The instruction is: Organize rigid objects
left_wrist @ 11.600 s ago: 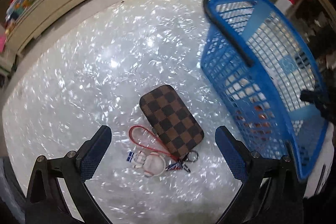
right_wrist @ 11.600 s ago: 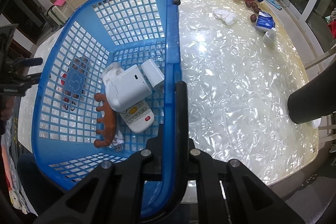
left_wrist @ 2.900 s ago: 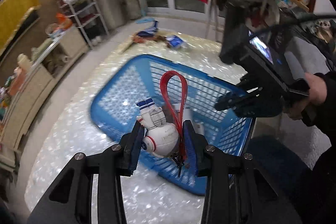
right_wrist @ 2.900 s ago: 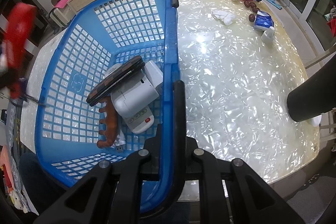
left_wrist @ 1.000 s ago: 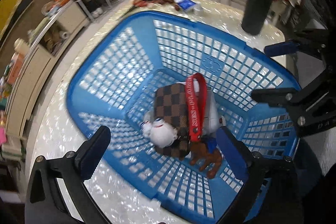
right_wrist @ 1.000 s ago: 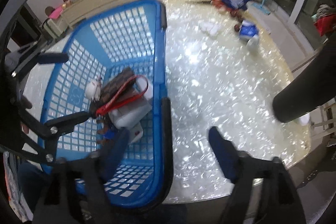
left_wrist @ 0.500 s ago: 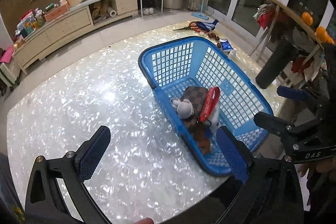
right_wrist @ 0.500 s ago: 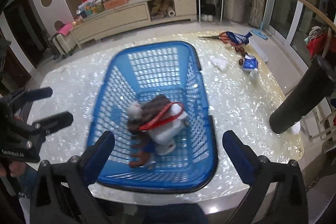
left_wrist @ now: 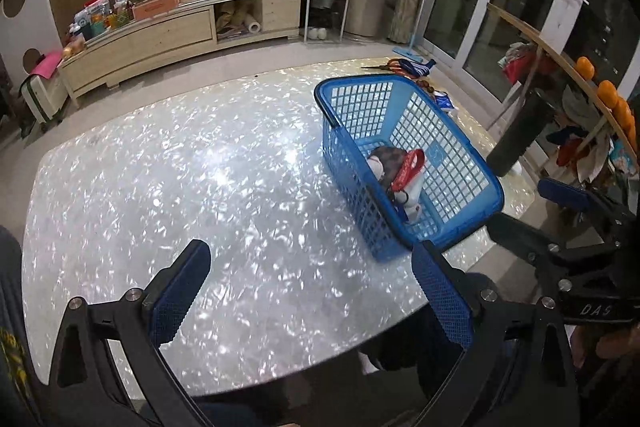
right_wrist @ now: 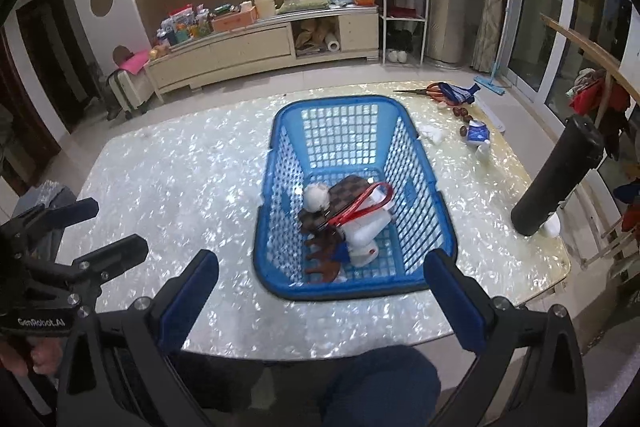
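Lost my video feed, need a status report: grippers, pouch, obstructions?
Left gripper open, empty. Right gripper open, empty. Pouch in the basket on the table. Nothing blocking.

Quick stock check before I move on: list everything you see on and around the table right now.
basket: 1, blue, on the table
checkered pouch: 1, brown, in the basket
red strap: 1, across the pouch
white figure: 1, beside the pouch
white device: 1, under the pouch
brown massager: 1, basket bottom
scissors: 1, orange handles, far table edge
black cylinder: 1, table's right edge
table: 1, pearly white
left gripper: open, empty
right gripper: open, empty
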Demonstrator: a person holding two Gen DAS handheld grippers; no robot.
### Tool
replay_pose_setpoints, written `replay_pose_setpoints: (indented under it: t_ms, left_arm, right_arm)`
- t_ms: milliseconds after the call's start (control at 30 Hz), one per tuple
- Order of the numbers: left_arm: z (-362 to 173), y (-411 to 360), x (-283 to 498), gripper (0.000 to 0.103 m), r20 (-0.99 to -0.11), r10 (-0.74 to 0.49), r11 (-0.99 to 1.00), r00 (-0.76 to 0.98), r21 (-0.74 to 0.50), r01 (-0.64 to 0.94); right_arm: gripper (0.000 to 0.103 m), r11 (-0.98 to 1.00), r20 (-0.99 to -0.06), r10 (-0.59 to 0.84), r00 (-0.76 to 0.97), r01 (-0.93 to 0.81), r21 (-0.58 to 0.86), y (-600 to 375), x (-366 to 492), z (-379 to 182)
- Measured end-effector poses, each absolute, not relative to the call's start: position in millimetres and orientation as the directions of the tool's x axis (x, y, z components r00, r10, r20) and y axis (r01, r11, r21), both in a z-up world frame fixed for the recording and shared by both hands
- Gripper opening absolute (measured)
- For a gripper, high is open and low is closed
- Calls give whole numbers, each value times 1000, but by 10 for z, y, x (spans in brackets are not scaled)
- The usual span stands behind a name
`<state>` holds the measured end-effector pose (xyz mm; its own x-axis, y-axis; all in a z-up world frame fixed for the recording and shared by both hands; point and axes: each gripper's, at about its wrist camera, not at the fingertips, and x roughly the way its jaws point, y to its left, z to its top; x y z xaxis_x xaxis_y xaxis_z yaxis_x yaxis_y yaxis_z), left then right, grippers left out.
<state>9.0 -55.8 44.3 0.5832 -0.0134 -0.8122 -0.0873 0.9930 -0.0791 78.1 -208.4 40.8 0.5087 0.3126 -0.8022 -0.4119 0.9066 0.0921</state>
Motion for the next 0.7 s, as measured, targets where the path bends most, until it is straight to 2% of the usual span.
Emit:
replay_pose_setpoints:
  t_ms: [700]
  left_arm:
    - [533, -495, -42, 101, -796, -27, 990, 605, -106, -97]
  right_arm:
    - [103, 906, -799, 296, 524, -420, 60, -2027, 640, 457]
